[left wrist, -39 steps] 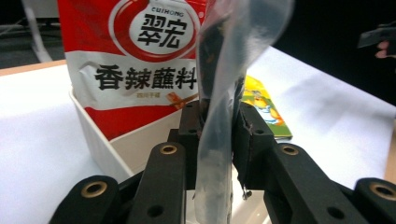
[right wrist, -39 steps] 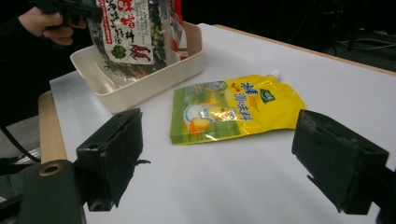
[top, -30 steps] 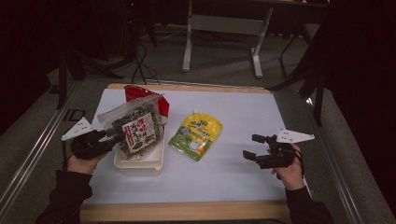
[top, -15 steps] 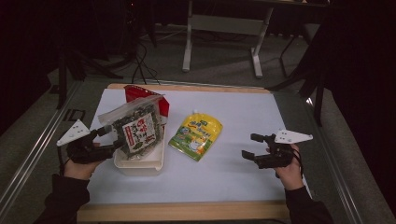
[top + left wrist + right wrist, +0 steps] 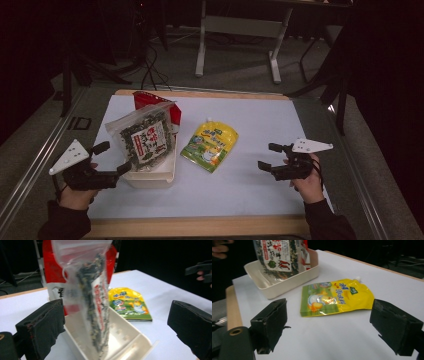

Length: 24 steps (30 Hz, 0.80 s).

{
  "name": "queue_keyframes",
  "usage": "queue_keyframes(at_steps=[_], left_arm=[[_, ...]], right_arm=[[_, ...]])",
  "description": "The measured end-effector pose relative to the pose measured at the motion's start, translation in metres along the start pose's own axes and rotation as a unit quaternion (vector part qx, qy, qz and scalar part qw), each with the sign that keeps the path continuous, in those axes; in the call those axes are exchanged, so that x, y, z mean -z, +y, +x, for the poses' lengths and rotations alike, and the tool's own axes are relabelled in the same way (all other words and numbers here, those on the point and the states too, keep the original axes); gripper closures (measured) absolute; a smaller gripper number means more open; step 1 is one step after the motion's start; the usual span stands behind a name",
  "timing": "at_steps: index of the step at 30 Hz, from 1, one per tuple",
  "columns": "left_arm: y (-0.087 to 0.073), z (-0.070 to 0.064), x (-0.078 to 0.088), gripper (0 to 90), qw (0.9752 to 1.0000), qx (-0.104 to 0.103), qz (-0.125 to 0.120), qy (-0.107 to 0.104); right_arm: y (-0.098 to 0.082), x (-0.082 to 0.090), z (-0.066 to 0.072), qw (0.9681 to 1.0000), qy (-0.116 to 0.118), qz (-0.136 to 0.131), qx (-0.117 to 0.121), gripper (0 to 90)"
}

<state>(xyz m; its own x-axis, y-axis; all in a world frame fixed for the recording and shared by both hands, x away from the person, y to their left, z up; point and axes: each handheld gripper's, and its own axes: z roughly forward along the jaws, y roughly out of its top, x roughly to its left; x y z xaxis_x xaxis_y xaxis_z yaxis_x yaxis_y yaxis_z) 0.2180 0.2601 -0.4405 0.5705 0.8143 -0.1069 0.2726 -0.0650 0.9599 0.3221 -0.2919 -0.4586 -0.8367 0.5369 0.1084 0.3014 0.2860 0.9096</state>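
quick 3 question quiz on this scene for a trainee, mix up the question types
1. True or false: the left gripper grips the seaweed bag.
2. The yellow pouch lies: A in the white tray; B flat on the table; C on the red bag.
3. Fill in: the right gripper has its jaws ____.

Key:
1. False; its jaws have just been opening and stand clear of the bag.
2. B
3. open
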Motion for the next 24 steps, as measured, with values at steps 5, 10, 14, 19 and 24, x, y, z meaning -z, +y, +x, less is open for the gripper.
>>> queue_keyframes(at_steps=[5,10,14,19,24], left_arm=[[-0.001,-0.021,0.007,2.3,0.9998,-0.016,-0.008,0.008],[-0.004,-0.040,0.010,2.4,0.9996,-0.018,-0.016,-0.016],[-0.012,-0.058,0.001,2.4,0.9987,-0.026,-0.012,-0.043],[-0.021,-0.075,-0.016,2.4,0.9963,-0.039,-0.001,-0.077],[-0.029,-0.081,-0.029,2.3,0.9948,-0.047,0.009,-0.090]], right_arm=[[0.000,-0.005,0.003,1.0000,-0.003,0.002,-0.001,12.6],[-0.001,-0.010,0.006,0.9999,-0.003,0.012,0.002,14.4],[-0.002,-0.012,0.005,0.9998,-0.009,0.017,0.003,21.0],[-0.002,-0.017,0.002,0.9997,-0.015,0.021,0.003,28.9],[0.002,-0.024,0.000,0.9996,-0.018,0.020,0.005,36.5]])
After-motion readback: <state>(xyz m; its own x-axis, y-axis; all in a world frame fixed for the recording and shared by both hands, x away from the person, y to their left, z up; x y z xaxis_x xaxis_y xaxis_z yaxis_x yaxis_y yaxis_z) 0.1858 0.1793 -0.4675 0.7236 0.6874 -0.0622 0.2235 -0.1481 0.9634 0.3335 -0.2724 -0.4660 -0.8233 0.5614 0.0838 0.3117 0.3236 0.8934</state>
